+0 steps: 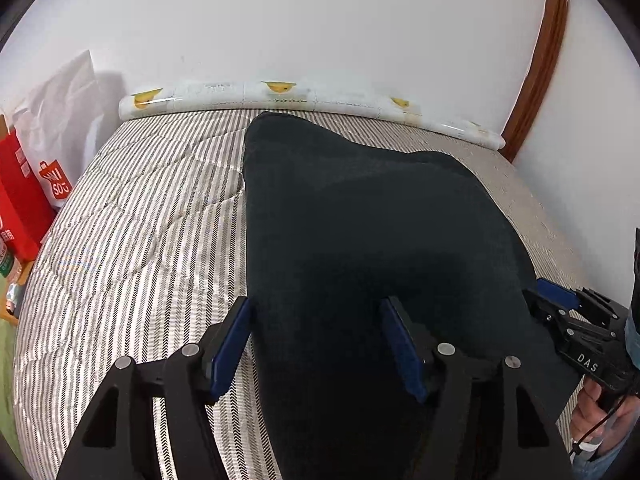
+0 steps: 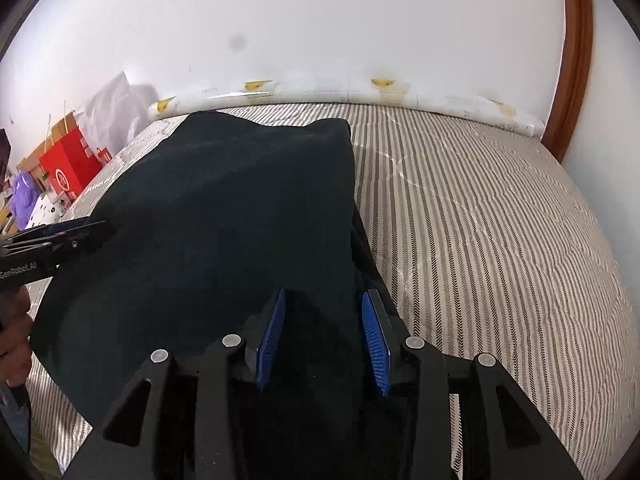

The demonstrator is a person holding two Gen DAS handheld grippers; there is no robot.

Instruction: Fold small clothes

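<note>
A dark navy garment (image 1: 360, 232) lies flat on the striped mattress (image 1: 132, 232); it also shows in the right wrist view (image 2: 224, 216). My left gripper (image 1: 316, 344) is open, its blue pads astride the garment's near left edge. My right gripper (image 2: 324, 336) is open over the garment's near right edge, with cloth between the pads. The right gripper also shows at the right of the left wrist view (image 1: 560, 300). The left gripper shows at the left of the right wrist view (image 2: 80, 232).
The mattress (image 2: 500, 240) ends at a white wall, with a rolled patterned sheet (image 1: 304, 96) along the far edge. A red box (image 1: 20, 200) and a white shopping bag (image 1: 60, 128) stand to the left. A brown wooden frame (image 1: 540, 64) rises at the right.
</note>
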